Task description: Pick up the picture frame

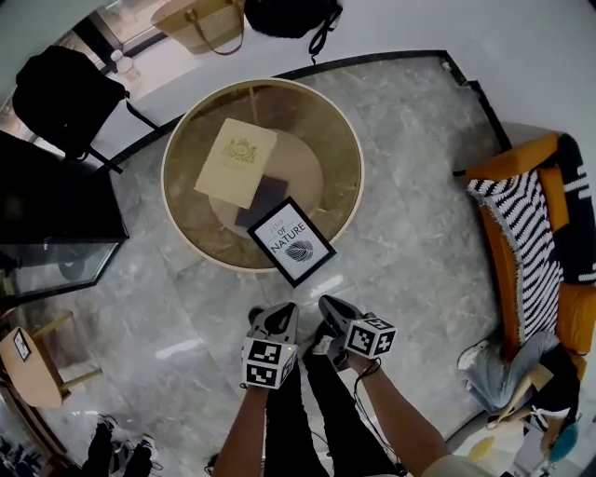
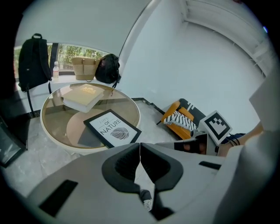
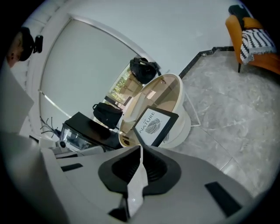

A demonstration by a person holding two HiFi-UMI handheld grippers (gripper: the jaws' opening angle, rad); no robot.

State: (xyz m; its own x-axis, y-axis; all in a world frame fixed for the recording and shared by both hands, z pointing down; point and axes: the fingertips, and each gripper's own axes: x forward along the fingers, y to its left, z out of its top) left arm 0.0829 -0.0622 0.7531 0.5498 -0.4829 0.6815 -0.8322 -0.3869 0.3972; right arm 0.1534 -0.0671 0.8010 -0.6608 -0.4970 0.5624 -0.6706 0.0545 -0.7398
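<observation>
Head view first: left tool (image 1: pixel 277 315) and right tool (image 1: pixel 330 305) sit side by side over the marble floor (image 1: pixel 419 233), both aimed at the far side where the bench (image 1: pixel 166 182) is. Neither one is touching anything.

Left gripper view has the left tool (image 2: pixel 140 151) clenched, pads meeting in a thin line with nothing between them. Same deal in the right gripper view: the right tool (image 3: pixel 141 153) is clamped tight and empty.

Just beyond the tool tips is the picture frame (image 1: pixel 291 241), black border, white print with a leaf and the word "NATURE". It lies flat on the near edge of the round glass-topped bench, turned at an angle, and its near corner pokes out over the rim. Both gripper views catch it too, (image 2: pixel 112 128) and (image 3: pixel 155 126), apart from the jaws.

Farther back on the glass is a cream book (image 1: pixel 237 161), close to the frame.

Off to the right there's an orange chair (image 1: pixel 521 233) with a striped throw. Far left has a black backpack (image 1: pixel 65 93), and a straw bag (image 1: pixel 200 23) sits at the far wall.
</observation>
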